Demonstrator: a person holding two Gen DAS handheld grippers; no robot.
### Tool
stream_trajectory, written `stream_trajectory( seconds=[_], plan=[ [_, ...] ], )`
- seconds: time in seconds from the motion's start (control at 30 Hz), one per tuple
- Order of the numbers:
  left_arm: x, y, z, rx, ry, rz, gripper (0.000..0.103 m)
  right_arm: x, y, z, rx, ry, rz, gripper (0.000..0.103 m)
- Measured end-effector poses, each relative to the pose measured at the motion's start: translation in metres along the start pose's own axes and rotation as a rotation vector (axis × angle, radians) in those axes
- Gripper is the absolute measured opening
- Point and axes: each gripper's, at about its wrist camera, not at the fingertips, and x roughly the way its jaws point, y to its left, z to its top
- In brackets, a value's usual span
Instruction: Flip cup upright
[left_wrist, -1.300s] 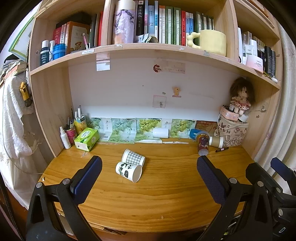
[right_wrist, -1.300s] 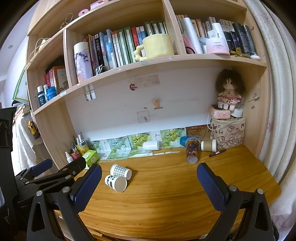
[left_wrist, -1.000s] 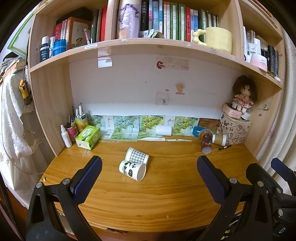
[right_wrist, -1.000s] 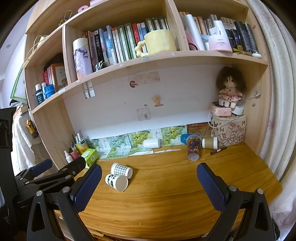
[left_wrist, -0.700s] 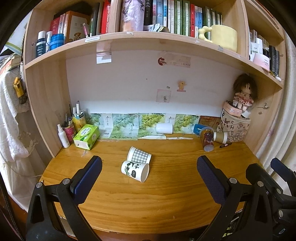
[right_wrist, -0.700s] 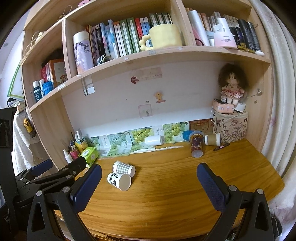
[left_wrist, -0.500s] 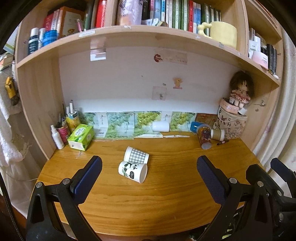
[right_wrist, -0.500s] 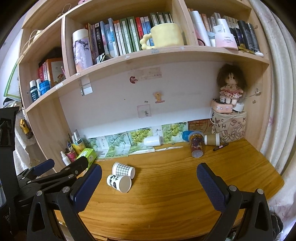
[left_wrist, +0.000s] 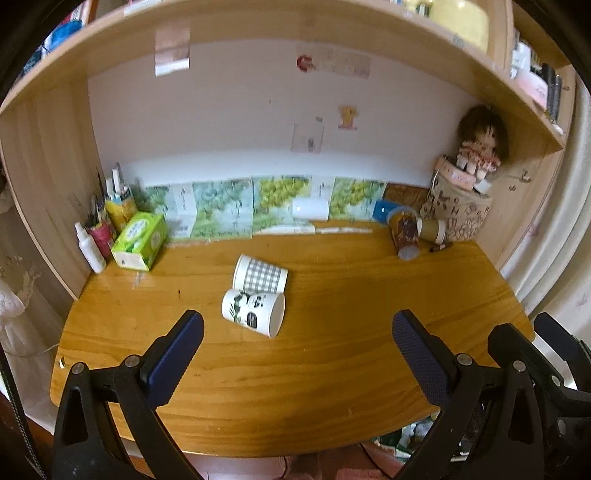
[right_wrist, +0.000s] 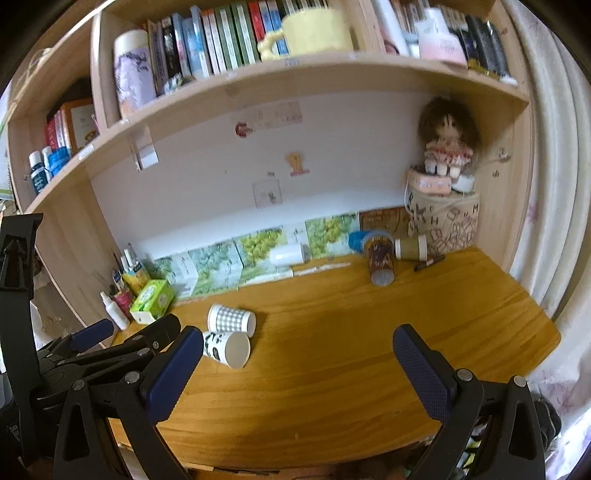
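Two paper cups lie on their sides, touching, on the wooden desk. The panda cup is nearer, with its mouth to the right; it also shows in the right wrist view. The grey checked cup lies just behind it and shows in the right wrist view too. My left gripper is open and empty, above the desk's front, short of the cups. My right gripper is open and empty, to the right of the cups.
A green tissue box and bottles stand at the back left. A white cup, a brown cup and a tan cup lie on their sides at the back. A doll on a box fills the back right corner. A shelf hangs overhead.
Both grippers have moved forward and tipped down toward the desk, so the cups look nearer and larger. The cups have not moved. Both grippers stayed open.
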Motion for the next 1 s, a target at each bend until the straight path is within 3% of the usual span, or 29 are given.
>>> stream_trajectory(
  seconds=[0.23,0.47,0.7,1.0],
  plan=[
    [0.036,0.001,0.015,0.000,0.118,0.013,0.101,0.043,-0.007,0.009,0.028,0.121,0.064,0.103],
    [0.068,0.000,0.051,0.050,0.150,0.063,0.101,0.097,-0.019,0.033,0.065,0.205,0.172,0.103],
    [0.115,-0.017,0.094,0.221,0.184,0.120,0.101,0.151,-0.040,0.055,0.170,0.297,0.265,0.103],
    [0.194,-0.060,0.129,0.549,0.238,0.175,0.101,0.207,-0.092,0.066,0.380,0.371,0.228,0.103]
  ],
)
